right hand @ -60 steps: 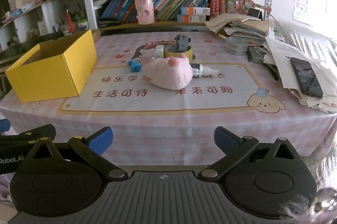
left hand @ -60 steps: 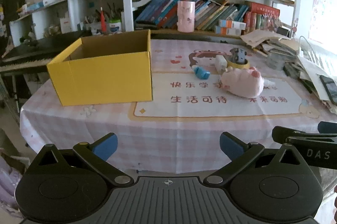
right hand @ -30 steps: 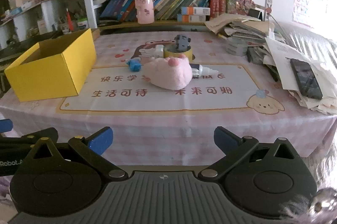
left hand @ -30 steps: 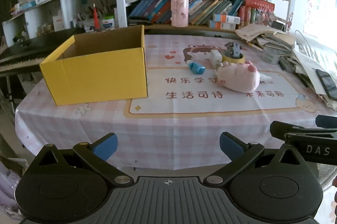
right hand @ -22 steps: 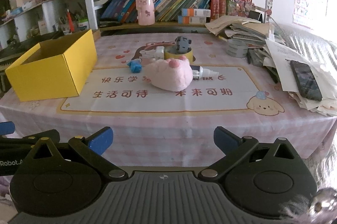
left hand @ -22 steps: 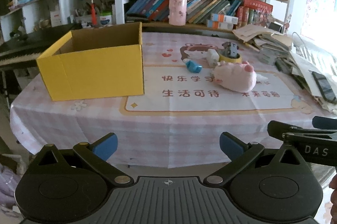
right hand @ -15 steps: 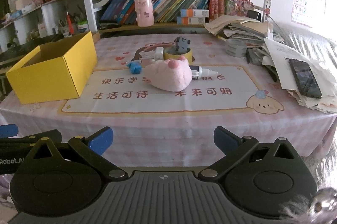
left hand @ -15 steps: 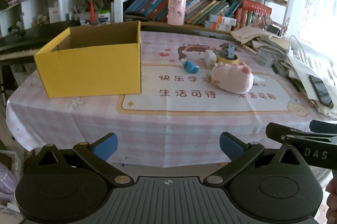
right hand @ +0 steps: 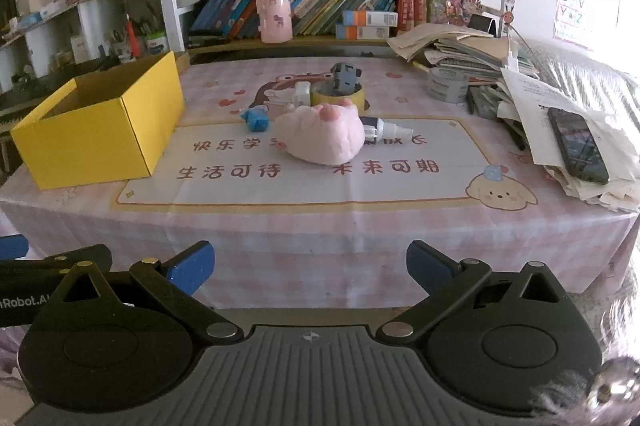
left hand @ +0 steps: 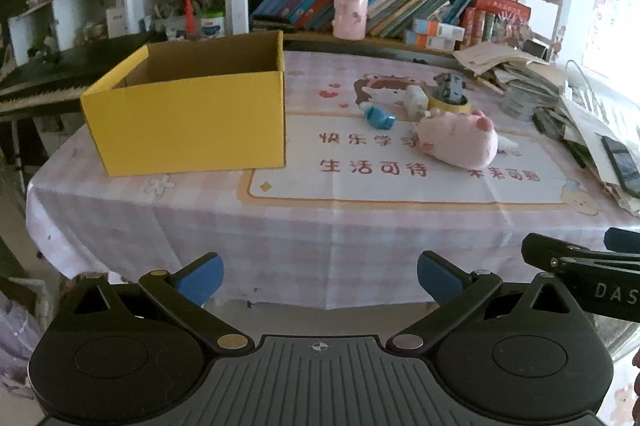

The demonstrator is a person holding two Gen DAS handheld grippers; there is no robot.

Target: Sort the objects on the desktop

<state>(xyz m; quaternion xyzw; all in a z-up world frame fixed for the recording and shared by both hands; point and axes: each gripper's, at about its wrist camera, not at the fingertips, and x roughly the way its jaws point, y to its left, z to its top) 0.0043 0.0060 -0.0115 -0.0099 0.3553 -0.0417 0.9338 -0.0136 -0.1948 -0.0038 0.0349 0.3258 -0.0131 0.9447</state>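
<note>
An open yellow box (left hand: pixel 188 114) (right hand: pixel 100 134) stands on the left of the table. A pink plush toy (left hand: pixel 456 142) (right hand: pixel 320 136) lies on the printed mat, with a small blue object (left hand: pixel 378 117) (right hand: pixel 255 120), a white item (left hand: pixel 416 100), a yellow tape roll holding a grey toy (left hand: pixel 450 94) (right hand: pixel 340 88) and a white bottle (right hand: pixel 384 128) around it. My left gripper (left hand: pixel 318 276) and right gripper (right hand: pixel 306 266) are both open and empty, held in front of the table's near edge, well short of the objects.
Stacked papers, a grey tape roll (right hand: pixel 446 84) and a black phone (right hand: pixel 578 146) crowd the table's right side. A bookshelf (right hand: pixel 320 6) with a pink cup (right hand: pixel 272 12) stands behind. A piano keyboard (left hand: pixel 36 94) is at far left.
Both grippers have drawn back and drifted a little; the table looks slightly farther and lower in the left wrist view. Both stay open. Nothing on the table has moved.
</note>
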